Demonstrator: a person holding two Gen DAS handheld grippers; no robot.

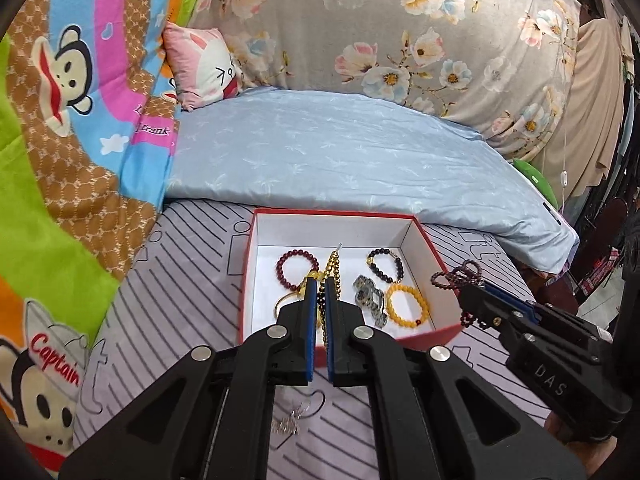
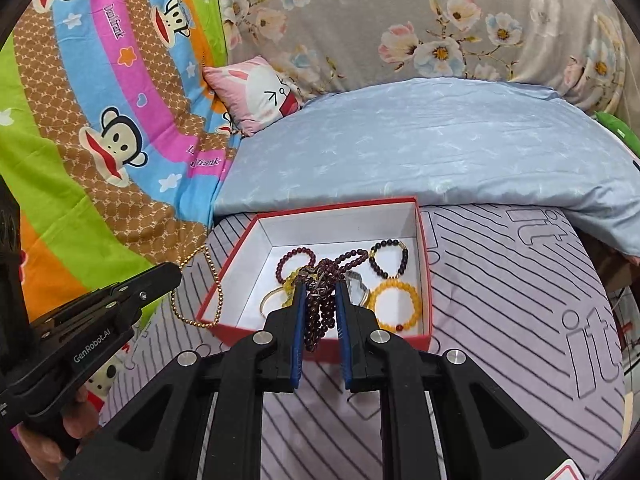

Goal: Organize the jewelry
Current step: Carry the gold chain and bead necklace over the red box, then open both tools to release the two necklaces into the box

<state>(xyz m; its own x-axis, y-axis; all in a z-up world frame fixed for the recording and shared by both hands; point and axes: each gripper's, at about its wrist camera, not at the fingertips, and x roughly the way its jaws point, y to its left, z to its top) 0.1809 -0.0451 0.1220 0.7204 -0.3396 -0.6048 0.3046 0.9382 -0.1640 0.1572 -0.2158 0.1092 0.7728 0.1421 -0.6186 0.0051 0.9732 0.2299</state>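
A red box (image 1: 438,334) with a white inside sits on the striped bed sheet; it also shows in the right wrist view (image 2: 236,258). In it lie a maroon bead bracelet (image 1: 297,269), a black bead bracelet (image 1: 386,266), a yellow bead bracelet (image 1: 408,306) and a metal watch (image 1: 370,294). My left gripper (image 1: 321,284) is shut on a gold bead chain (image 1: 333,270) over the box's near side. The chain hangs outside the box's left wall in the right wrist view (image 2: 200,280). My right gripper (image 2: 320,286) is shut on a dark maroon bead strand (image 2: 320,304) above the box.
A silver necklace (image 1: 290,420) lies on the sheet below my left gripper. A folded light blue quilt (image 1: 340,152) lies behind the box. A colourful cartoon blanket (image 1: 60,140) is on the left and a floral one (image 1: 400,20) at the back. The bed edge is at the right.
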